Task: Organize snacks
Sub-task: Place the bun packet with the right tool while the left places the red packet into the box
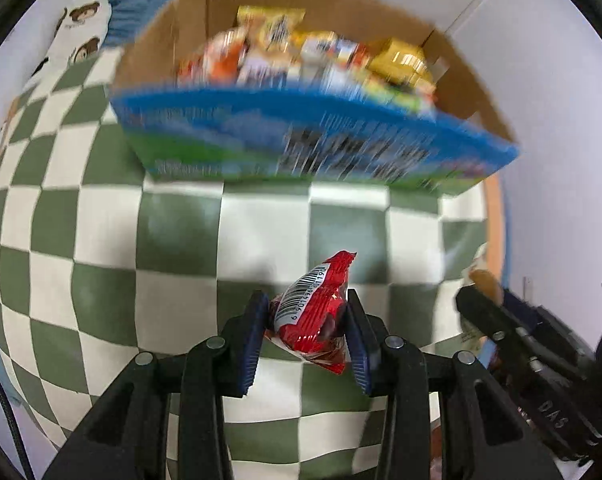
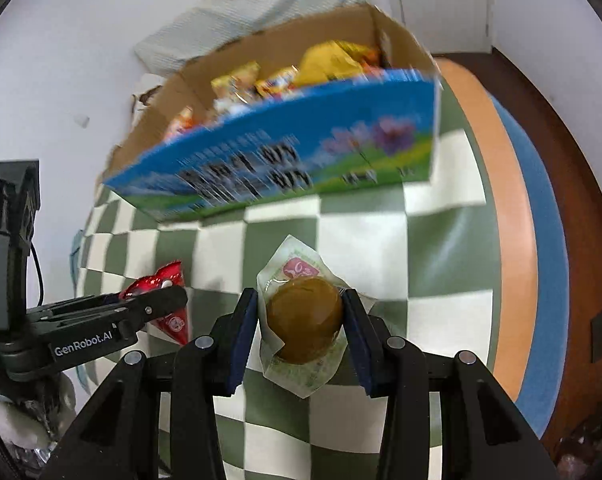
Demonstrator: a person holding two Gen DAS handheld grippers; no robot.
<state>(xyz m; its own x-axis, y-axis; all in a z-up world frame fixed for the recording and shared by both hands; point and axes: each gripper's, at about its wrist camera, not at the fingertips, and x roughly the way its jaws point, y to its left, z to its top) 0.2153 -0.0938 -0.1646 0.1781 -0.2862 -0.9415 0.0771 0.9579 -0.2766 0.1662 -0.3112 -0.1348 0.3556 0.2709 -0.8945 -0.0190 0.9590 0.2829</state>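
My left gripper [image 1: 307,316] is shut on a red foil snack packet [image 1: 313,312] with a barcode, held above the checkered cloth. My right gripper [image 2: 301,320] is shut on a clear-wrapped brown round pastry [image 2: 305,326]. Ahead stands an open cardboard box with a blue and green printed front [image 1: 301,140], holding several yellow, orange and white snack packs [image 1: 301,54]. The box also shows in the right wrist view [image 2: 293,156]. The left gripper [image 2: 157,304] with its red packet [image 2: 169,280] shows at the left of the right wrist view; the right gripper shows at the right edge of the left wrist view [image 1: 481,304].
A green and white checkered cloth [image 1: 181,240] covers the table. The table has an orange and blue rim [image 2: 517,240] on the right, with dark floor beyond. White walls stand behind the box. A bear-print fabric [image 1: 81,28] lies at the back left.
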